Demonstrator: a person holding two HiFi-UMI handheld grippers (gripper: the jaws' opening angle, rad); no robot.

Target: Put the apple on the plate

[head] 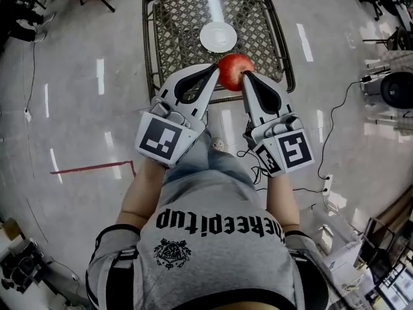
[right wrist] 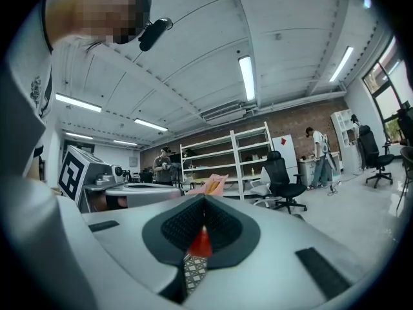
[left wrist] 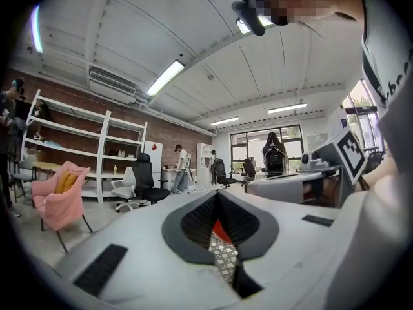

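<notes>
left hand-held gripper (head: 214,69), right hand-held gripper (head: 246,76): each closed on itself | apple (head: 235,71) pinched between their tips above near edge of tabletop (head: 169,18) | plate (head: 218,37) central, bare mesh around

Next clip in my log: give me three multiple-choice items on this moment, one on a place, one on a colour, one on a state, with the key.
1. Where is the round white plate?
A) on the dark wire-mesh table
B) on the floor
C) in the person's lap

2. What colour is the round glossy apple?
A) green
B) red
C) yellow

3. How is the apple held?
A) lying on the plate
B) resting loose on the mesh
C) pinched between the tips of the left hand-held gripper and the right hand-held gripper

Key: 1 A, the plate sits on the mesh top. 2 B, the head view shows it red. 3 C, both tips press its sides, each gripper's own jaws together, apart from the plate.
</notes>
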